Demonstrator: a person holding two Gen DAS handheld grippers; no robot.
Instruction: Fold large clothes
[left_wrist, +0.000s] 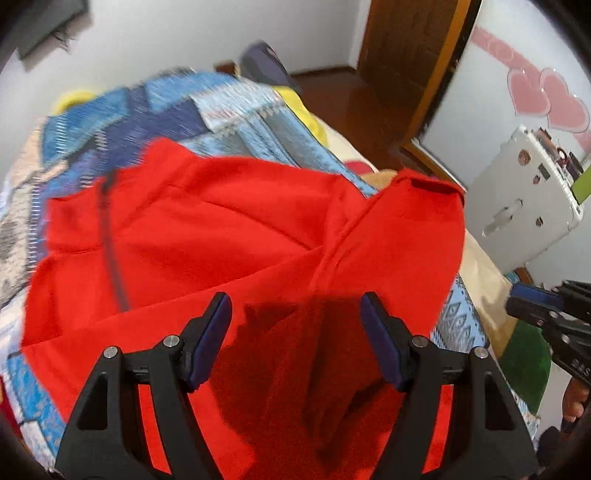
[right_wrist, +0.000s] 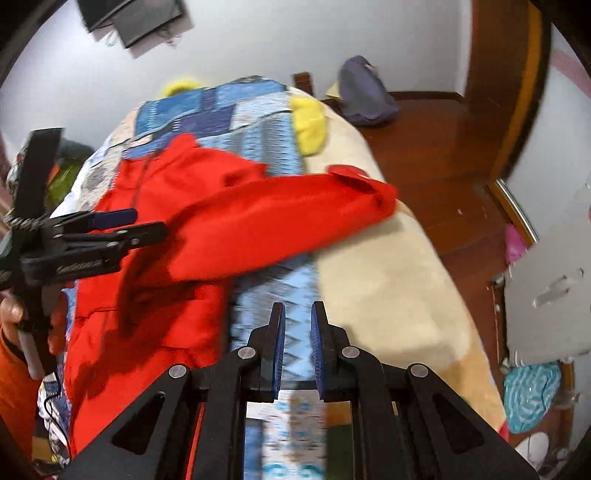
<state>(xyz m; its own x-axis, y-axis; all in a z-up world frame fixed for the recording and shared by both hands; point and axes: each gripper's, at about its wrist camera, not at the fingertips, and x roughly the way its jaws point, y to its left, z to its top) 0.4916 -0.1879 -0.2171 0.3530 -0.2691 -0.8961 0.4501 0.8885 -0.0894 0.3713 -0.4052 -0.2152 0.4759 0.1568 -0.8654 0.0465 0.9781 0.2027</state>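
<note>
Where motion smears it, bedspread (left_wrist: 229, 107) pattern unreadable.

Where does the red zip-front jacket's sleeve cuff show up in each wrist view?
Left wrist view: the red zip-front jacket's sleeve cuff sits upper right, above the open left gripper.
Right wrist view: the cuff lies right of centre, on the cream blanket.
Shared landmark: the yellow plush cushion.

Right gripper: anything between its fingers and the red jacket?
Only a strip of blue patterned blanket, seen in the right wrist view. The right gripper is empty and beside the red jacket, not touching it.
</note>
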